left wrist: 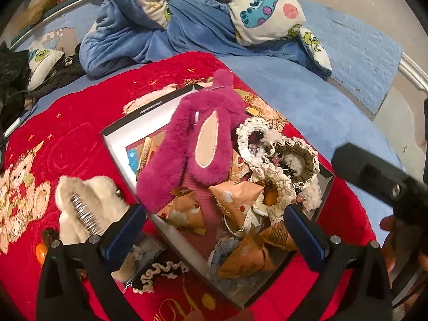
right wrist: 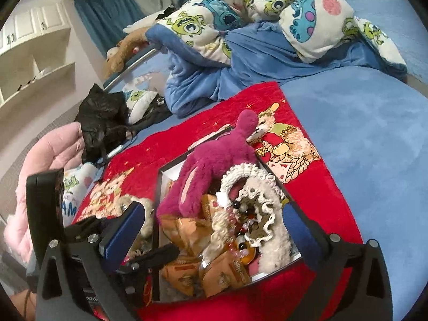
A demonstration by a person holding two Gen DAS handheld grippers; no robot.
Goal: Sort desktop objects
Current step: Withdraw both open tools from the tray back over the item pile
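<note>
Both grippers wide open, gripping nothing: right gripper (right wrist: pixel 214 230) poised above the box (right wrist: pixel 160 184), left gripper (left wrist: pixel 214 230) likewise. Magenta plush toy (left wrist: pixel 192 144) draped over the box's far edge, propped on tan snack packets (left wrist: pixel 235 195); crocheted lace-trimmed items (left wrist: pixel 281 160) heaped at the near right corner, evidently dropped in as sorted goods. Lace pile directly between and just beyond the right gripper's fingers, untouched. Still outside on the red blanket (left wrist: pixel 67 133) covering the bed: cream fluffy hair clip (left wrist: pixel 85 200), just beside the left gripper's left finger, likely next for collection.
</note>
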